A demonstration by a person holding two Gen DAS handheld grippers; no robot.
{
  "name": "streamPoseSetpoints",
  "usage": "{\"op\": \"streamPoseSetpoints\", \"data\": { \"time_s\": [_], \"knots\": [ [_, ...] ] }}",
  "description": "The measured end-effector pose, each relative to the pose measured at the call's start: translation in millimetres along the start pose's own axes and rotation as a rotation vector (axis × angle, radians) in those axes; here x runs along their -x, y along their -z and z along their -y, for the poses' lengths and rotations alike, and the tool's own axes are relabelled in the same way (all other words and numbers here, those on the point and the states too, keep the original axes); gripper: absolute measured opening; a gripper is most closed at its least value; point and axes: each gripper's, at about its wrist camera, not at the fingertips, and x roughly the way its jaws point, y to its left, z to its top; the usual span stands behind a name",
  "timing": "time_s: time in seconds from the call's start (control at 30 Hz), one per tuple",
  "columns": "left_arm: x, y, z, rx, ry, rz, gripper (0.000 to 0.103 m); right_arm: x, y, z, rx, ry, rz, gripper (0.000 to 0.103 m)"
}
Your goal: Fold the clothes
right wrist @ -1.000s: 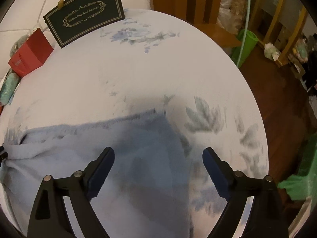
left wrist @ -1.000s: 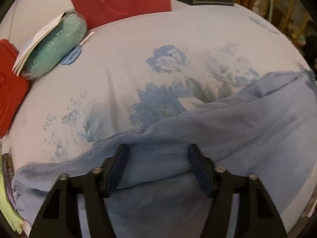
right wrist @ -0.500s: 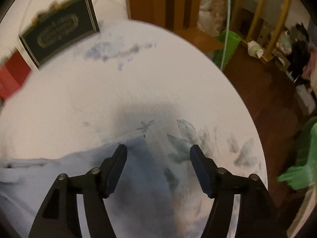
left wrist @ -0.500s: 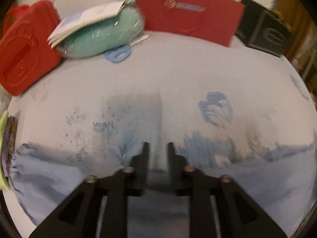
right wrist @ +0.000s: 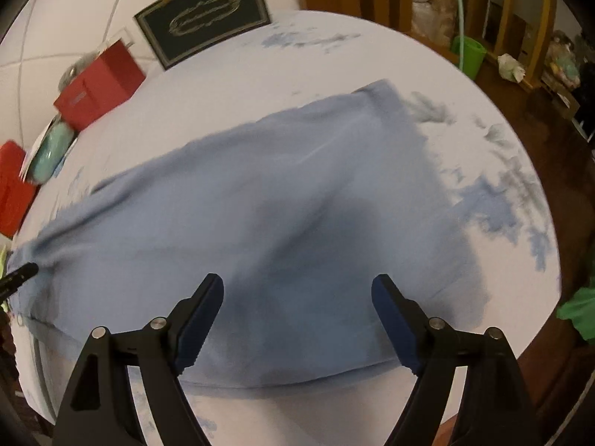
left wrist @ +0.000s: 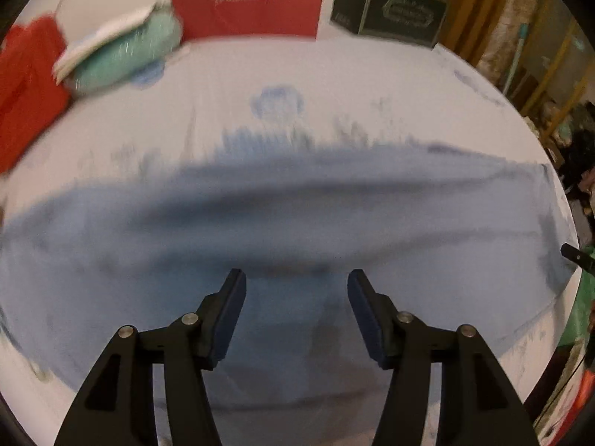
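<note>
blue garment (right wrist: 260,193) is lying lengthwise, lower left to upper right of frame, under right gripper (right wrist: 297,316) and left gripper (left wrist: 295,310), both opening with nothing pinched between the fingers.

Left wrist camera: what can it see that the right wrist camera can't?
Only the left wrist view shows the left hand-held gripper, its jaws opening over the cloth with nothing pinched.

Only the right wrist view shows the right hand-held gripper, also opening and empty, plus a green bucket on the wooden floor.

Both show the blue garment spread on the floral tablecloth, the red gift bag, the dark gift bag and the teal packaged bundle.
</note>
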Motion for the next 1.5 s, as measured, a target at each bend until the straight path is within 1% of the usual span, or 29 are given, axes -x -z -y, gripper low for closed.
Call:
{"op": "streamPoseSetpoints", "data": {
  "time_s": [0.07,0.13,0.17,0.23,0.27,0.3,0.33,0.4,0.43,0.47,0.53,0.6,0.77,0.8,0.83,0.87,0.9,0.93,0.97,1.0,1.03,1.07,1.1,1.13,1.23,1.33,1.4,1.47,1.5],
  "knots": [
    [-10.9,12.5,6.8,0.044,0.009,-0.060,0.058,-3.5,-1.8,-10.8,0.041,-0.006,-0.002,0.081],
    [-11.3,20.9,19.5,0.049,-0.045,-0.037,0.060,-9.0,-7.5,-17.0,0.094,-0.013,-0.005,0.081],
    [-13.0,23.6,28.0,0.050,-0.053,-0.044,0.063,-14.1,-11.4,-18.1,0.120,-0.015,-0.015,0.081],
    [-15.7,27.7,41.1,0.077,-0.075,-0.037,0.075,-27.2,-17.5,-16.2,0.169,-0.029,-0.053,0.081],
    [-17.4,29.7,47.7,0.099,-0.110,-0.027,0.081,-32.4,-19.1,-14.7,0.190,-0.037,-0.071,0.085],
    [-19.1,31.8,54.4,0.121,-0.144,-0.017,0.082,-33.5,-20.9,-14.6,0.230,-0.054,-0.067,0.090],
    [-20.4,34.2,60.4,0.152,-0.177,-0.003,0.082,-35.8,-21.6,-14.3,0.278,-0.070,-0.080,0.091],
    [-20.2,40.6,64.6,0.280,-0.215,0.044,0.084,-36.1,-19.1,-13.4,0.334,-0.113,-0.082,0.102],
    [-21.0,42.1,66.9,0.307,-0.238,0.061,0.086,-35.0,-15.2,-12.1,0.362,-0.137,-0.069,0.103],
    [-21.7,43.5,68.8,0.336,-0.260,0.075,0.090,-33.7,-11.6,-11.8,0.393,-0.146,-0.055,0.103],
    [-22.3,45.0,67.5,0.416,-0.292,0.071,0.096,-33.3,-6.6,-14.3,0.475,-0.141,-0.060,0.103],
    [-23.9,47.1,67.2,0.472,-0.334,0.068,0.103,-32.8,-7.3,-13.9,0.520,-0.151,-0.078,0.103],
    [-21.9,54.2,68.1,0.550,-0.355,0.109,0.103,-31.0,-18.3,-5.1,0.532,-0.196,-0.117,0.103],
    [-21.8,55.2,69.2,0.559,-0.361,0.118,0.103,-30.8,-20.7,-3.3,0.533,-0.203,-0.125,0.101],
    [-22.3,57.2,69.1,0.568,-0.364,0.126,0.103,-30.5,-23.1,-1.5,0.533,-0.210,-0.133,0.089],
    [-22.2,58.0,69.1,0.578,-0.368,0.130,0.103,-30.3,-24.4,-0.6,0.539,-0.201,-0.126,0.071],
    [-22.3,59.1,69.0,0.588,-0.372,0.133,0.103,-29.8,-27.9,3.2,0.543,-0.205,-0.128,0.058],
    [-22.9,61.0,68.8,0.596,-0.378,0.135,0.103,-29.2,-32.1,7.8,0.544,-0.215,-0.134,0.053],
    [-22.5,61.1,69.5,0.609,-0.386,0.136,0.102,-28.9,-37.2,13.2,0.543,-0.227,-0.139,0.043],
    [-21.5,61.0,71.3,0.620,-0.393,0.139,0.097,-28.7,-42.6,18.9,0.542,-0.241,-0.143,0.036],
    [-20.1,63.0,73.7,0.623,-0.396,0.145,0.093,-28.4,-48.0,24.5,0.540,-0.254,-0.147,0.035],
    [-19.0,61.4,80.4,0.620,-0.395,0.150,0.081,-25.3,-54.2,28.9,0.549,-0.264,-0.132,0.033],
    [-21.2,56.0,91.8,0.618,-0.384,0.147,0.074,-21.3,-60.5,33.1,0.561,-0.272,-0.113,0.033],
    [-20.0,55.9,103.5,0.620,-0.355,0.138,0.074,-17.4,-66.9,37.3,0.572,-0.281,-0.094,0.033],
    [-18.9,56.4,143.3,0.649,-0.284,0.132,0.076,-15.0,-94.3,48.3,0.588,-0.343,-0.088,0.033],
    [-25.2,53.2,197.4,0.653,-0.276,0.120,0.076,-21.8,-118.1,56.8,0.649,-0.374,-0.074,0.040],
    [-30.7,50.6,236.6,0.666,-0.289,0.119,0.077,-28.9,-132.6,62.3,0.735,-0.393,-0.066,0.048],
    [-34.5,49.1,278.1,0.699,-0.311,0.118,0.077,-36.3,-147.3,70.1,0.835,-0.450,-0.065,0.056],
    [-35.5,49.8,293.3,0.726,-0.323,0.115,0.077,-39.0,-152.9,74.8,0.878,-0.479,-0.065,0.057]
  ]
}}
